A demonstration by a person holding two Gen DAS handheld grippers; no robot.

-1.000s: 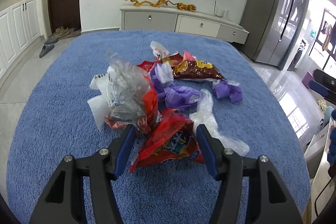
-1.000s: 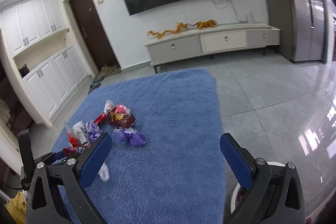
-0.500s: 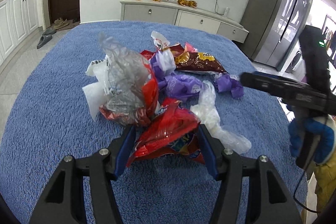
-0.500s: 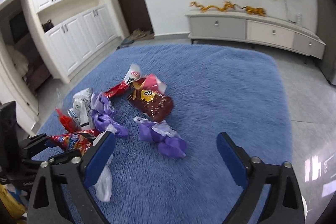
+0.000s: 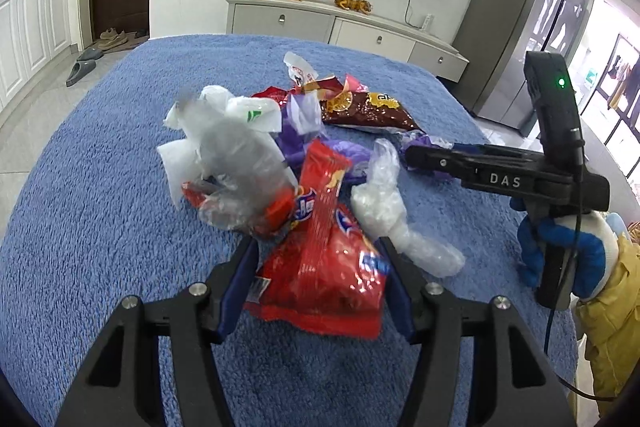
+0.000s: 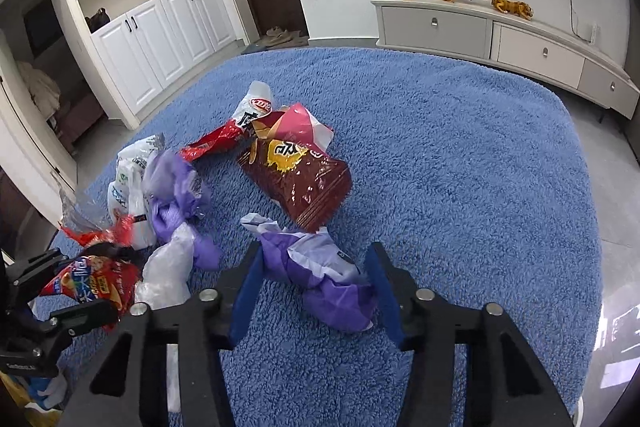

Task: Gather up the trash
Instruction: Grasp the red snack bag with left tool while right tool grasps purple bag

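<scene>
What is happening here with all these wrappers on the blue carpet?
A person with a gripper in each hand is collecting trash from a blue rug. The left gripper is closed around a red snack bag. The right gripper has its fingers on both sides of a crumpled purple wrapper, though a firm grip cannot be confirmed. A dark red chip bag, clear plastic and other wrappers lie on the rug.

The blue shaggy carpet [image 6: 460,163] looks soft and rough. The red glossy foil snack bag [image 5: 324,267] shines. The crumpled purple plastic bag [image 6: 320,279] looks thin, and the clear plastic film [image 5: 236,163] is wrinkled.
</scene>
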